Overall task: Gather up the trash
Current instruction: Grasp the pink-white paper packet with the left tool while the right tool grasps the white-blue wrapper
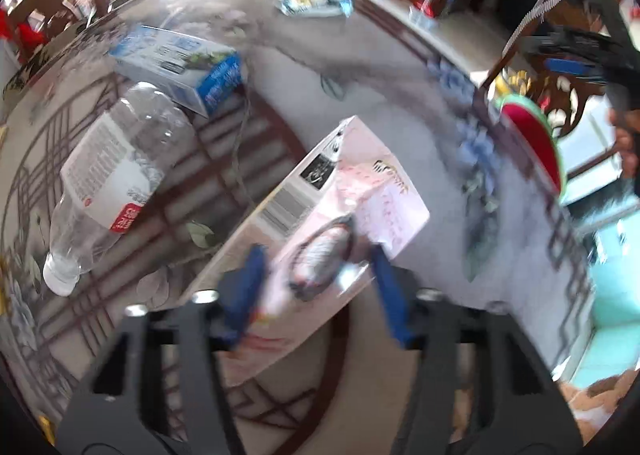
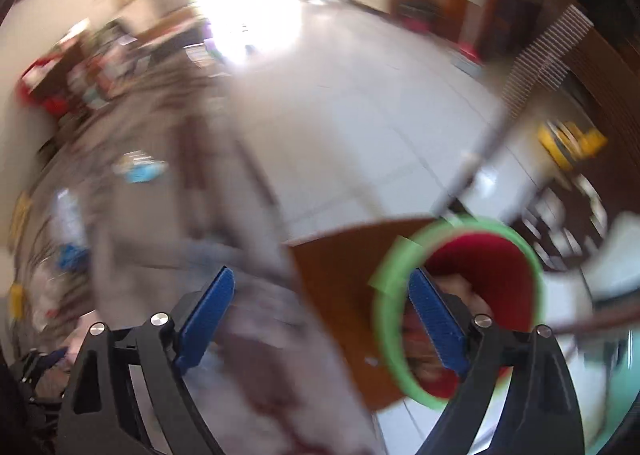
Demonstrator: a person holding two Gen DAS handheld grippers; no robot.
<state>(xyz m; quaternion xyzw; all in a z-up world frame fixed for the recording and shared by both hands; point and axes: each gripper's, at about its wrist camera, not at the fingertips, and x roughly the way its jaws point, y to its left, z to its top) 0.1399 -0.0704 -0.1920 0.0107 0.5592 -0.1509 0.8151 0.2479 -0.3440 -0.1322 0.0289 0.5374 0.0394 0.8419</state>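
1. the left hand-held gripper (image 1: 316,287) straddles a pale pink carton (image 1: 320,215) lying on the patterned worktop (image 1: 400,127); its blue pads sit at the carton's two sides, but blur hides whether they press on it.
2. toward the worktop's left edge lies a clear plastic bottle (image 1: 116,179), cap nearest the camera, and just beyond it a blue and white box (image 1: 180,67).
3. a light blue wrapper (image 1: 316,4) lies near the far edge.
4. the right hand-held gripper (image 2: 324,319) stands wide with nothing between its fingers, past the worktop's edge beside a red bin with a green rim (image 2: 480,279).
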